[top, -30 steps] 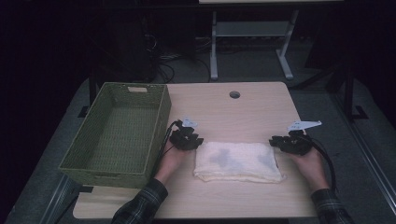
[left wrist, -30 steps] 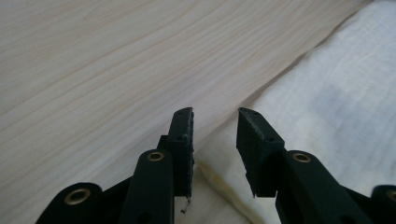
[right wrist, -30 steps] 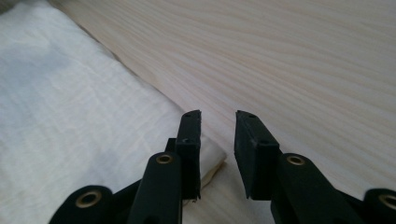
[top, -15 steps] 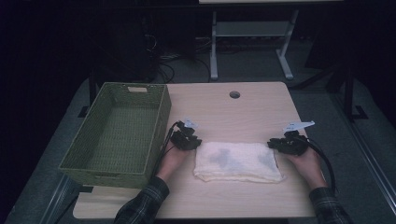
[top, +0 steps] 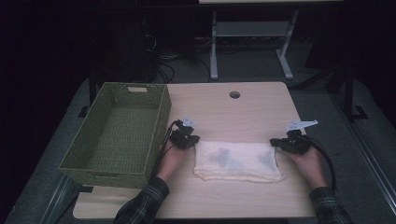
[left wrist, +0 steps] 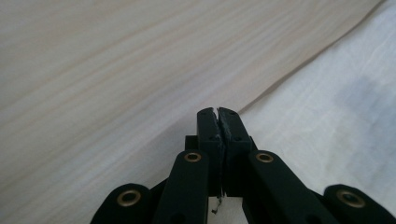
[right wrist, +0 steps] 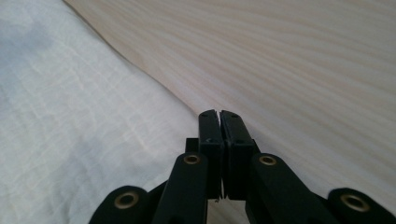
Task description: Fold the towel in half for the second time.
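The pale wood-grain table [top: 243, 107] bears a green woven rectangular basket [top: 116, 133] at its left, unmoved since the earlier frames. The folded white towel [top: 238, 161], soft and crinkled, likewise lies where it was, near the front edge between the hands. Left gripper [top: 190, 141] and right gripper [top: 275, 143], each at a far corner of the towel, have just been closing; their black jaws now meet, though whether cloth is pinched can't be told.

One white towel [top: 239, 160] lies folded on one wooden surface [top: 243, 112]. One green woven basket [top: 119, 133] stands there too. There are two hand-held grippers: the left hand-held gripper [top: 186, 139] and the right hand-held gripper [top: 288, 143]. One round hole [top: 234, 94] marks the surface.
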Demonstrator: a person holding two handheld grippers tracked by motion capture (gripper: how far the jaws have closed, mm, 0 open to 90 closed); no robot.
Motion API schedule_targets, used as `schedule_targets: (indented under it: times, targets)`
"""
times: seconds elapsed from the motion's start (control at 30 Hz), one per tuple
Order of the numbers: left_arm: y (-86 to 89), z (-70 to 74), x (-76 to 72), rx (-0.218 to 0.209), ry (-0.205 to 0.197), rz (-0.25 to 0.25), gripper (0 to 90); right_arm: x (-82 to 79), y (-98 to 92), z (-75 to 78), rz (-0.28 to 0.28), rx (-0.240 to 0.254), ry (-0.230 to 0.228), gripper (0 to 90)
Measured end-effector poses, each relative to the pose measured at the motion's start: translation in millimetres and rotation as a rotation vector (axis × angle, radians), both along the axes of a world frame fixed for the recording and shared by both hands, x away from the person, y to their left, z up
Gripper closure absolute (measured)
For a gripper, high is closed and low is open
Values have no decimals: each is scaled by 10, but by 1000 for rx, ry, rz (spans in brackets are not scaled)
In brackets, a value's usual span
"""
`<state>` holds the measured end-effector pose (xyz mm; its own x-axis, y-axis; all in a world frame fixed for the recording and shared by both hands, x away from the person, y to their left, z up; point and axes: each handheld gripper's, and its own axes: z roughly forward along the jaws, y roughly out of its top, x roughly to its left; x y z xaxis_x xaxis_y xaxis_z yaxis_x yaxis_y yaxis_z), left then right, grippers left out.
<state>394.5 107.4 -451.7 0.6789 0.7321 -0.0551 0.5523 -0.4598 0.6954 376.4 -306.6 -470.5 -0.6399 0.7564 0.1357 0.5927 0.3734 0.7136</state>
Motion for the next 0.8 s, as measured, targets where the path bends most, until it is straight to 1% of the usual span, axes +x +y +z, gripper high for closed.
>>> schedule_targets:
  times: [0.07,0.1,0.13,0.2,0.27,0.3,0.33,0.37,0.4,0.43,0.57,0.63,0.67,0.77,0.8]
  targets:
    - [13,51,-3,-8,-10,3,883,-2,-28,33,-6,10,-11,880]
    - [17,77,-7,-23,-17,7,884,-1,-45,52,-11,16,-18,880]
    - [21,106,-11,-23,-30,5,884,1,-66,71,-15,22,-29,881]
    - [23,151,-20,-35,-49,6,884,3,-103,112,-21,33,-46,880]
    - [24,183,-22,-41,-60,9,883,4,-129,153,-24,46,-62,881]
    - [31,197,-16,-45,-67,12,883,3,-129,178,-26,54,-59,881]
    - [39,211,-9,-51,-72,16,884,4,-132,196,-26,58,-74,881]
    - [44,224,-5,-58,-76,19,883,13,-131,209,-27,65,-80,881]
    - [50,240,-7,-61,-78,20,883,21,-133,220,-20,61,-89,880]
    - [60,255,-14,-70,-83,21,883,18,-127,231,-23,63,-88,881]
    - [72,301,-64,-104,-81,8,883,-44,-120,262,-9,60,-101,880]
    - [79,327,-101,-107,-79,-10,882,-99,-122,289,1,58,-109,880]
    - [83,339,-125,-117,-73,-9,883,-124,-126,300,8,56,-117,880]
    - [116,378,-185,-142,-72,-21,882,-212,-133,329,22,57,-124,880]
    - [116,386,-209,-157,-67,-15,882,-244,-136,333,24,58,-129,880]
